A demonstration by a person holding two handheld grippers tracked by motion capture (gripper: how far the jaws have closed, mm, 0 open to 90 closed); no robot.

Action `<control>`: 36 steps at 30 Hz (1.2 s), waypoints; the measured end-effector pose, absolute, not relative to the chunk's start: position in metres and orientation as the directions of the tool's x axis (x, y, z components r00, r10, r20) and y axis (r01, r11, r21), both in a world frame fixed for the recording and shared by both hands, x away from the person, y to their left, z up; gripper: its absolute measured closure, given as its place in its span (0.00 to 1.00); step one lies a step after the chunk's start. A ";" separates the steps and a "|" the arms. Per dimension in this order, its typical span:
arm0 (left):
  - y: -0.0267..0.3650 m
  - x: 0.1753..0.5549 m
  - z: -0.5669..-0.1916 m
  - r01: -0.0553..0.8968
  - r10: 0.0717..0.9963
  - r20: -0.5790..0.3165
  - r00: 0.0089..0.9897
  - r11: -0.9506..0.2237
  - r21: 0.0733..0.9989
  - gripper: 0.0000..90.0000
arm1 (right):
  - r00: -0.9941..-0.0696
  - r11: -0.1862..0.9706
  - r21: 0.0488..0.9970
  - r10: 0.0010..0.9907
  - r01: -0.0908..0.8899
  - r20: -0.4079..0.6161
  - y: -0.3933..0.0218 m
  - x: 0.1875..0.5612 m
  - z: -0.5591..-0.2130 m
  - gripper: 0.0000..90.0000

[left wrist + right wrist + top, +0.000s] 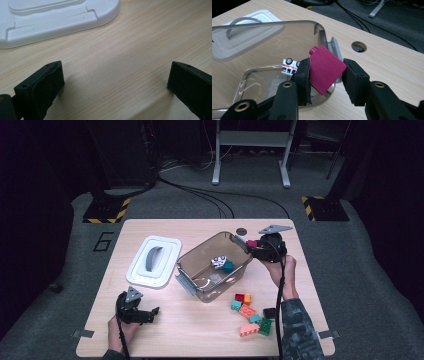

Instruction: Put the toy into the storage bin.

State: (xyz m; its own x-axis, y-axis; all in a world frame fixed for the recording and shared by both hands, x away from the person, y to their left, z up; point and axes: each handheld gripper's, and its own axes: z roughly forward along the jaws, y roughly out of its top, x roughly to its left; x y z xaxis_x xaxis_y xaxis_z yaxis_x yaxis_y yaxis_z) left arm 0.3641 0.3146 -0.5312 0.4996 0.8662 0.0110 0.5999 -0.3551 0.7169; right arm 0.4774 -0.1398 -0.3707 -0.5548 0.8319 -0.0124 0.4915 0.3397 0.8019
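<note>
A clear, smoke-tinted plastic bin (212,267) is sitting near the middle of the wooden table (165,335), with its white lid (154,260) lying flat just to its left, handle side up. Inside the bin a white toy car (290,66) is lying upside down beside a teal block (228,266). A loose cluster of coloured bricks (250,312) (red, orange, teal, salmon and green) is resting toward the table's near right corner, just beside the person's right forearm. A small round hole (358,46) is showing in the tabletop near the far edge, beyond the bin.

The right gripper (325,72) is hovering over the bin's far right corner, its pads pressing on both sides of a magenta brick (325,70). The brick is smooth and glossy, tilted in the grip, with one round stud pointing up and away at its top corner. The bin's rim and side latch are sitting right behind it.

The left gripper (115,77) is resting low near the table's near left corner, its jaws standing wide apart with bare wood between them.
</note>
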 end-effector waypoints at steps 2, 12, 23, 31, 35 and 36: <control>0.315 0.364 -0.531 0.599 0.866 0.011 0.500 -0.355 0.717 0.01 | -0.575 0.361 0.793 0.818 0.490 -0.016 -0.131 0.480 -0.372 0.66; 0.315 0.364 -0.531 0.600 0.866 0.011 0.500 -0.356 0.717 0.01 | -0.604 0.421 0.749 0.796 0.512 -0.035 -0.116 0.485 -0.380 0.66; 0.315 0.364 -0.531 0.600 0.866 0.011 0.500 -0.355 0.717 0.01 | -0.607 0.479 0.713 0.789 0.512 -0.094 -0.117 0.486 -0.387 0.66; 0.315 0.364 -0.531 0.600 0.866 0.011 0.501 -0.356 0.716 0.01 | -0.612 0.511 0.703 0.779 0.495 -0.135 -0.115 0.485 -0.389 0.65; 0.315 0.364 -0.531 0.600 0.866 0.011 0.501 -0.356 0.716 0.01 | -0.602 0.523 0.697 0.781 0.490 -0.163 -0.113 0.485 -0.390 0.65; 0.315 0.364 -0.531 0.600 0.866 0.011 0.501 -0.356 0.716 0.01 | -0.602 0.523 0.697 0.781 0.490 -0.163 -0.113 0.485 -0.390 0.65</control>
State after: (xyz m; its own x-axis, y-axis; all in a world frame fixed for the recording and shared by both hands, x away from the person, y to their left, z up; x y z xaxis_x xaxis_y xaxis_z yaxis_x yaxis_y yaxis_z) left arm 0.3642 0.3147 -0.5311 0.5008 0.8655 0.0112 0.5999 -0.3564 0.7163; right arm 0.4847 -0.1130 -0.3898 -0.6024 0.7814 -0.1631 0.4900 0.5233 0.6972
